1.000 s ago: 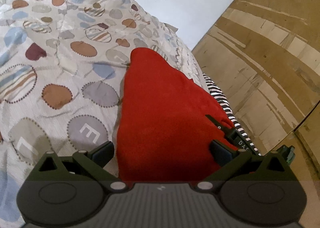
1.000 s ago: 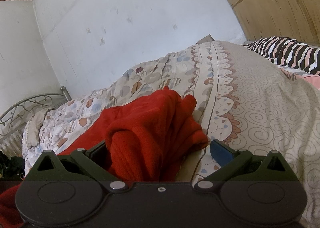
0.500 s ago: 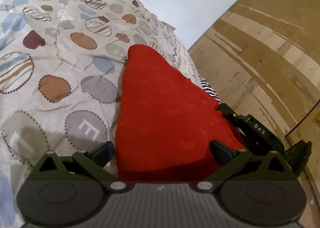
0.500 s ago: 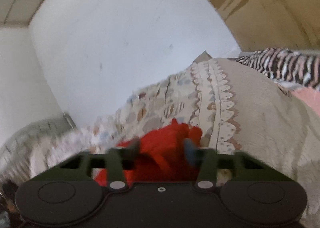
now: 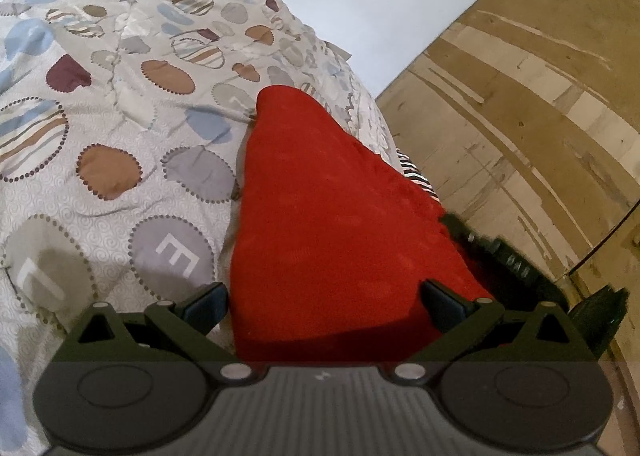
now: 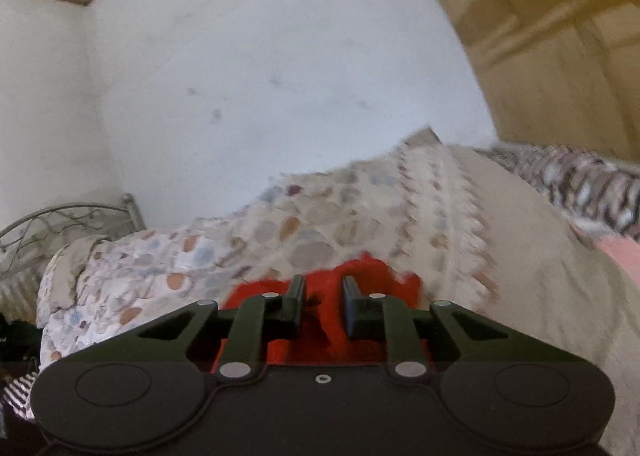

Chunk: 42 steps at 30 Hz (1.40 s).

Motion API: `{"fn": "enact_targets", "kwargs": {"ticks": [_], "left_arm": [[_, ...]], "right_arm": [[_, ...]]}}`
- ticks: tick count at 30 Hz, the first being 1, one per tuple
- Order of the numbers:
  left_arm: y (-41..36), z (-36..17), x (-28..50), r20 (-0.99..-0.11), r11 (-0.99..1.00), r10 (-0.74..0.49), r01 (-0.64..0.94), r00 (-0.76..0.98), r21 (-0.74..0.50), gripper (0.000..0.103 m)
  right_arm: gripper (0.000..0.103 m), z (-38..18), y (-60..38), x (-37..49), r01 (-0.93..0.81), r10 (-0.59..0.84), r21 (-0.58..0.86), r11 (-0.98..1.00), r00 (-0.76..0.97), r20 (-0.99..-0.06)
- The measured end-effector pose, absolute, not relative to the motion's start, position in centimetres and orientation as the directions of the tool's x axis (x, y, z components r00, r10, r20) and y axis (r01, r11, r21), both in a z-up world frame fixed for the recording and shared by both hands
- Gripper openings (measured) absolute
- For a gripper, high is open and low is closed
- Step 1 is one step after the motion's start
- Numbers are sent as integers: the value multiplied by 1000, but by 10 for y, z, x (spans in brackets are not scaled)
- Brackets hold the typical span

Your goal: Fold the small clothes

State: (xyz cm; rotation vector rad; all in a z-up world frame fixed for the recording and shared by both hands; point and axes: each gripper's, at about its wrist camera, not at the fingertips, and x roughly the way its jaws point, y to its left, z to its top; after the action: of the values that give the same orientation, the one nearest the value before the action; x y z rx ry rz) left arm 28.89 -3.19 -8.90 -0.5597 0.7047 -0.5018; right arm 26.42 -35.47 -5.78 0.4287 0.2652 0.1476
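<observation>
A red fleece garment (image 5: 332,232) lies on the patterned bedspread (image 5: 112,143) and runs away from my left gripper (image 5: 324,302). The left gripper is open, its jaws wide apart on either side of the garment's near end. In the right wrist view, my right gripper (image 6: 323,302) is shut on a bunch of the red garment (image 6: 372,276) and holds it above the bed. The right gripper's black body (image 5: 504,256) shows at the garment's right edge in the left wrist view.
A wooden board wall (image 5: 520,115) stands on the right of the bed. A striped cloth (image 6: 576,179) and a pink cloth (image 6: 620,256) lie at the far right. A metal bed frame (image 6: 60,215) is at the left. A white wall (image 6: 260,75) is behind.
My right gripper has closed on the red garment and lifted it; the right view is blurred with motion. The left gripper has stayed open and shifted slightly.
</observation>
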Motion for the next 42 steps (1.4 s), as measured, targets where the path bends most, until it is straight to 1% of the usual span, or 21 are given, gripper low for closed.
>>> {"fn": "enact_targets", "kwargs": {"ticks": [2,4,6,7,8,9,10,11,12,13,16,18,21,26,42], "left_arm": [[-34,-91,289,-461,741,-603,243,651,-626,103],[-35,-91,289,-464,744,-600,239,652,-624,103],[-38,-89,290,-473,754,-591,240,654,-611,103],[-40,-88,290,-477,761,-586,243,655,-602,103],[-41,-87,290,-480,768,-580,247,658,-590,103],[-42,-87,289,-483,775,-575,250,660,-581,103],[-44,-86,289,-486,781,-569,251,663,-572,103],[-46,-85,289,-490,787,-563,251,665,-564,103],[-47,-85,289,-494,792,-559,252,666,-556,103],[-49,-84,288,-497,797,-554,255,668,-547,103],[-52,-83,287,-504,812,-541,262,673,-521,103],[-54,-82,287,-509,821,-533,268,675,-504,103],[-60,-81,285,-517,837,-517,277,682,-472,103],[-62,-81,283,-517,841,-508,267,689,-470,103],[-61,-81,283,-515,836,-512,264,688,-481,103]], "right_arm": [[21,-69,-365,258,-66,203,484,873,950,-237],[28,-74,-373,251,-59,207,525,849,951,-228],[51,-73,-379,250,-47,194,545,837,957,-217],[57,-72,-382,251,-46,196,554,831,957,-214],[65,-70,-384,255,-47,203,565,824,955,-215],[72,-69,-386,260,-53,216,575,817,952,-218],[76,-67,-387,266,-58,230,582,811,947,-225],[83,-66,-389,273,-61,245,591,805,940,-237],[88,-66,-389,282,-64,262,598,799,932,-250],[89,-66,-390,291,-68,280,602,795,923,-265],[91,-74,-390,314,-44,312,615,787,888,-336],[89,-86,-386,323,-34,312,597,801,876,-369],[86,-95,-380,317,-69,301,559,826,892,-336],[85,-101,-383,314,-81,307,567,820,898,-315],[85,-101,-384,311,-82,303,570,818,903,-305]]}}
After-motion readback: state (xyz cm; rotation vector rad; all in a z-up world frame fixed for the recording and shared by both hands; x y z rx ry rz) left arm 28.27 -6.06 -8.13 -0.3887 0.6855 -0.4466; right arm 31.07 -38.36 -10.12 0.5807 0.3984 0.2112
